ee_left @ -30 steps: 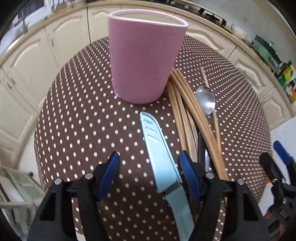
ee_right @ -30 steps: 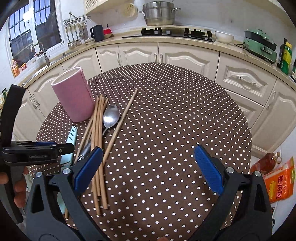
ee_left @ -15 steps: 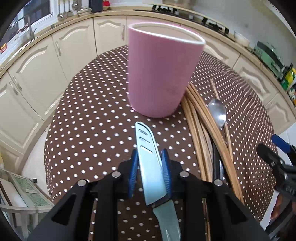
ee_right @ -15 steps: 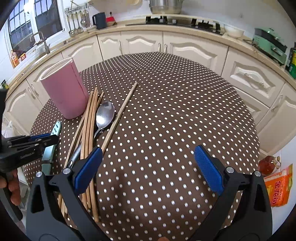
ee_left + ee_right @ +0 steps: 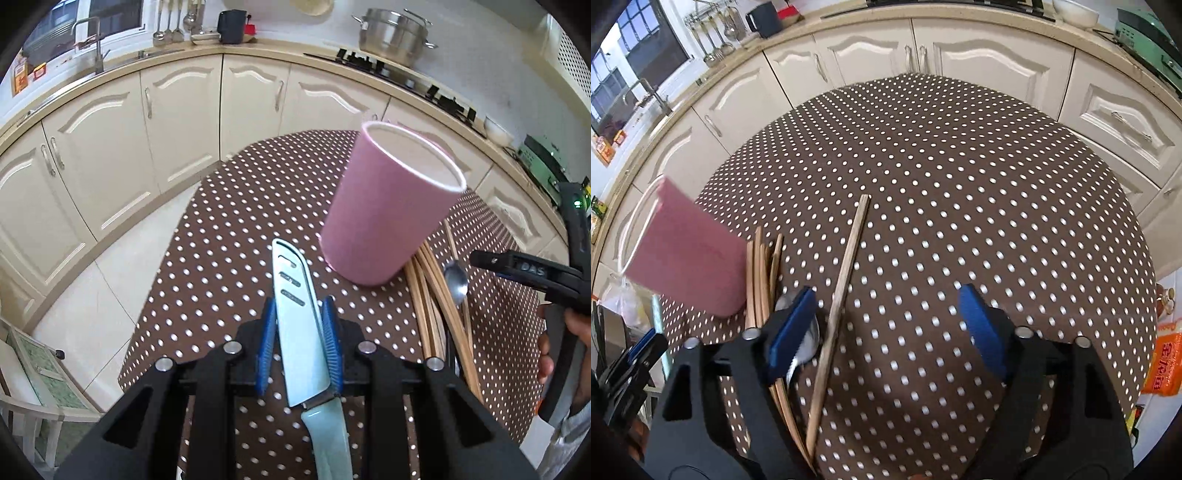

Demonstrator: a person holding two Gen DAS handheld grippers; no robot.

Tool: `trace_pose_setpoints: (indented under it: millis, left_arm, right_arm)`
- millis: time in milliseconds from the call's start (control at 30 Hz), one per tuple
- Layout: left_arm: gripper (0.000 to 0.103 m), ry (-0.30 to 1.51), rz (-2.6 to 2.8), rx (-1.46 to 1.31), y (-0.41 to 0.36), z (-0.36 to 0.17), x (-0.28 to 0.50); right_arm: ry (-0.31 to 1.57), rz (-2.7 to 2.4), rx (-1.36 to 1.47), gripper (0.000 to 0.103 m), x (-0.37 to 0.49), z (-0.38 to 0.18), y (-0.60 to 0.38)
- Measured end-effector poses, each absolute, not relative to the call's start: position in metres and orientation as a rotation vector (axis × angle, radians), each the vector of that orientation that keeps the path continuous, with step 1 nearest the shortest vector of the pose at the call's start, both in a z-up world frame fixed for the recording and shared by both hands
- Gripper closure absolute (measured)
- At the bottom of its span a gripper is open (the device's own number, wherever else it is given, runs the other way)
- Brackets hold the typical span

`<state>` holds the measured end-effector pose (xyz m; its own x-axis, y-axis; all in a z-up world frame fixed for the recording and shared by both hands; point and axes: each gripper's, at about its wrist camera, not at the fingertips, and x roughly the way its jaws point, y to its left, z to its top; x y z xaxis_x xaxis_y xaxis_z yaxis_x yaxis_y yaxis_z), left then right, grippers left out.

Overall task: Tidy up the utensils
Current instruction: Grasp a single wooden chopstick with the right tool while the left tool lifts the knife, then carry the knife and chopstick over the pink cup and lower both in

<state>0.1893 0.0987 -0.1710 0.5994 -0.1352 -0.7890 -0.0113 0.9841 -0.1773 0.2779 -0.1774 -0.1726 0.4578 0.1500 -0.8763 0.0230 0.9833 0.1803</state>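
The pale blue sheathed knife [image 5: 300, 325] sits pinched between the blue pads of the left tongs [image 5: 300, 334], tip pointing forward toward the pink utensil holder [image 5: 388, 206], lifted clear of the dotted tabletop [image 5: 229, 258]. That holder stands upright near the tabletop's edge, and just beside its base lies a bundle of wooden chopsticks [image 5: 761, 273] with a metal spoon [image 5: 456, 282] among them. One lone chopstick [image 5: 838, 306] lies slightly apart, slanting between the pads of the right tongs [image 5: 886, 332], whose jaws have just been narrowing yet stand spread, neither pad touching it. A person's hand [image 5: 561, 347] grips the right tool's handle at the frame's edge.
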Motion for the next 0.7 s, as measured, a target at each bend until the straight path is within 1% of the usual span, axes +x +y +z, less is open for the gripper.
trace_pose_setpoints:
  millis: [67,100,133,167,200,233,333,500,700]
  left_arm:
    - [0.078,0.919,-0.072,-0.177,0.102,-0.169,0.192]
    - [0.078,0.914,-0.072,-0.179,0.103,-0.169,0.194]
    - [0.079,0.911,-0.073,-0.179,0.103,-0.168,0.194]
    - [0.079,0.903,-0.072,-0.177,0.105,-0.167,0.194]
    - [0.079,0.893,-0.071,-0.173,0.105,-0.164,0.194]
    - [0.079,0.884,-0.073,-0.171,0.105,-0.162,0.194]
    - [0.079,0.857,-0.089,-0.182,0.105,-0.155,0.192]
    - [0.080,0.799,-0.114,-0.191,0.102,-0.142,0.181]
    - [0.080,0.709,-0.158,-0.187,0.096,-0.125,0.161]
  right_arm:
    - [1.122,0.090,0.160,0.040,0.287,-0.176,-0.170]
    - [1.142,0.100,0.149,0.047,0.294,-0.177,-0.165]
    - [1.166,0.112,0.134,0.051,0.299,-0.181,-0.161]
    - [1.164,0.109,0.110,0.053,0.300,-0.182,-0.159]
    - [1.162,0.106,0.083,0.062,0.303,-0.181,-0.157]
    - [1.162,0.108,0.076,0.068,0.303,-0.181,-0.156]
    - [1.167,0.125,0.065,0.090,0.307,-0.181,-0.158]
    - [1.143,0.169,0.117,0.092,0.293,-0.180,-0.173]
    - [0.991,0.219,0.173,0.096,0.269,-0.145,-0.190]
